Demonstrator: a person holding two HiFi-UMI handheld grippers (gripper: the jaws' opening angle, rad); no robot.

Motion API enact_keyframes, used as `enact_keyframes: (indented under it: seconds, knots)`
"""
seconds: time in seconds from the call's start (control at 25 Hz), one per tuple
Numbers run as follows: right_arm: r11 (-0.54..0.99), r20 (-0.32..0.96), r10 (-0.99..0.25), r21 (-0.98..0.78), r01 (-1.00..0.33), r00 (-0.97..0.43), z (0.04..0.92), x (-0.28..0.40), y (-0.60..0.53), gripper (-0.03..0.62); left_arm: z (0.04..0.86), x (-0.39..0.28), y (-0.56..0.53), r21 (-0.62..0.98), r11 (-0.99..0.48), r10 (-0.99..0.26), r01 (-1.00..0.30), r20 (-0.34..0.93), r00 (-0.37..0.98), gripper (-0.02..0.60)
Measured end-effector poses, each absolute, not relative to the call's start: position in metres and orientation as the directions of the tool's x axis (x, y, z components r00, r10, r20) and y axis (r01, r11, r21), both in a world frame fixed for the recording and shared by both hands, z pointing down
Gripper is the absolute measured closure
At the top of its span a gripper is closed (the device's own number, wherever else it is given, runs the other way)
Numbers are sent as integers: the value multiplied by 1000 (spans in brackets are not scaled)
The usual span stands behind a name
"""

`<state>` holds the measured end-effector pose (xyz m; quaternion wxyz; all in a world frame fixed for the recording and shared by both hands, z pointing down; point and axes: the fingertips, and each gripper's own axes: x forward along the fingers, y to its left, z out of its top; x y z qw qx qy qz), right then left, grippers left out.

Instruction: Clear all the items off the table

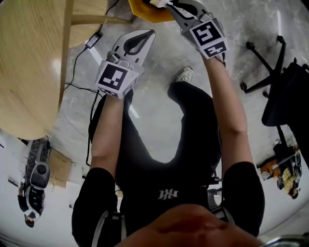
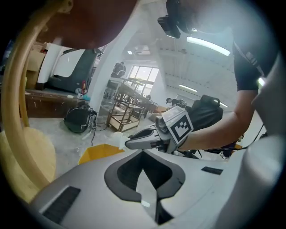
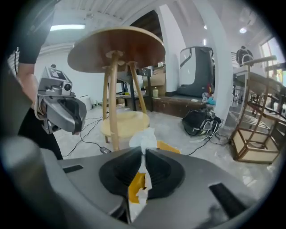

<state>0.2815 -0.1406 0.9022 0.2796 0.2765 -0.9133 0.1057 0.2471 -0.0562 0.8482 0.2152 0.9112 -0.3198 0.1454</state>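
Observation:
My right gripper [image 1: 166, 4] is shut on a crumpled white tissue [image 3: 144, 137], whose end sticks out past the jaw tips. It hangs low over a yellow container [image 1: 147, 13] on the floor; the container's edge also shows just behind the jaws [image 3: 167, 146]. From the left gripper view the right gripper [image 2: 127, 143] shows with the tissue [image 2: 117, 139] at its tip, above the yellow container [image 2: 100, 153]. My left gripper [image 1: 150, 34] hangs beside it, jaws together, with nothing clearly between them. The round wooden table [image 1: 29, 62] stands at the left, well above both grippers.
A black office chair [image 1: 275, 82] stands at the right. Cables [image 1: 79, 62] run over the floor under the table. The person's shoe [image 1: 183, 75] is between the arms. A black bag [image 3: 201, 121] and a wooden rack [image 3: 254, 129] stand beyond.

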Motion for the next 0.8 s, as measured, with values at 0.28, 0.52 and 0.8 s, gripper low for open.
enact_keyframes:
  seconds: [0.28,0.52,0.8]
  knots:
    - [818,608,-425,-60,-572,-671,989,276,-142,559,918,238,-57,318,-699,-499,-641,426,755,569]
    - [806,604,-440,-62,-589,-665,987,273,-141,399,911,229,-52,333,-684,-508,-649,420,752,569]
    - [799,597,-434,-92,-595,-675,915,275,-123,431,846,242,-35,351,-710,-468,-610,411,782,569]
